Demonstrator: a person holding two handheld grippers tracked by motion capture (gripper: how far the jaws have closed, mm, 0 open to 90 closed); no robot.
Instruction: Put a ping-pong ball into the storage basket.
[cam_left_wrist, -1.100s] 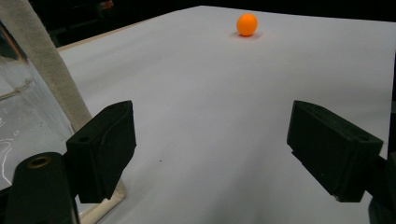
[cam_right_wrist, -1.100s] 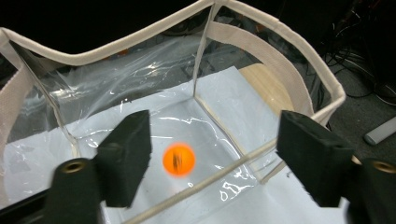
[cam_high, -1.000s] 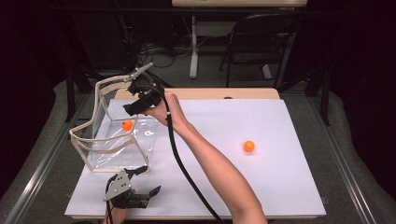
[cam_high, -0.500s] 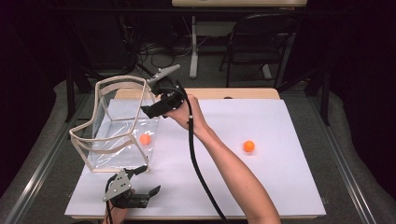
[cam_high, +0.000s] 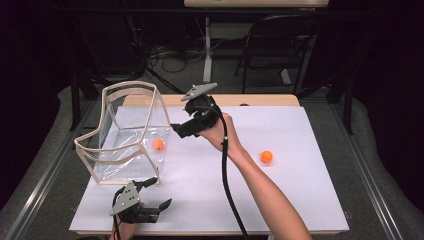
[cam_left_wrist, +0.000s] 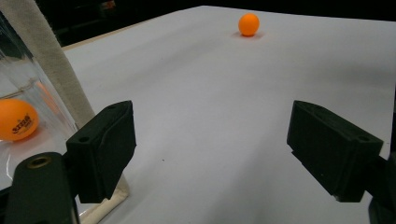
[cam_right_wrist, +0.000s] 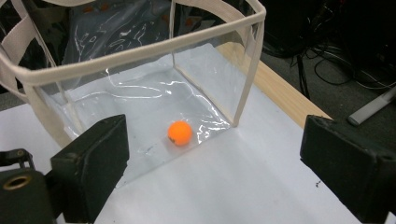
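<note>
A clear bag with cream trim (cam_high: 131, 86) stands open on the left of the white table. One orange ball (cam_high: 158, 144) lies inside it on the bottom, near its right wall. A second orange ball (cam_high: 266, 156) rests on the table to the right. My right gripper (cam_high: 179, 131) hovers just right of the bag, open and empty; its own view looks down at the bag rim (cam_right_wrist: 140, 46) and the ball inside (cam_right_wrist: 180, 133). My left gripper (cam_high: 159, 192) sits low by the bag's front corner, open and empty, with the far ball (cam_left_wrist: 248, 24) ahead of it and the bagged ball (cam_left_wrist: 16, 120) at its left.
The white sheet (cam_high: 300, 200) covers most of the table, with a wooden edge (cam_high: 260, 100) at the back. A black chair (cam_high: 280, 45) and cables stand on the floor beyond. The right gripper's cable (cam_high: 227, 185) trails along the forearm.
The right gripper has drawn back to the right, away from above the bag. The orange ball has dropped to the bag's bottom and rolled toward its right wall. The left gripper stayed put.
</note>
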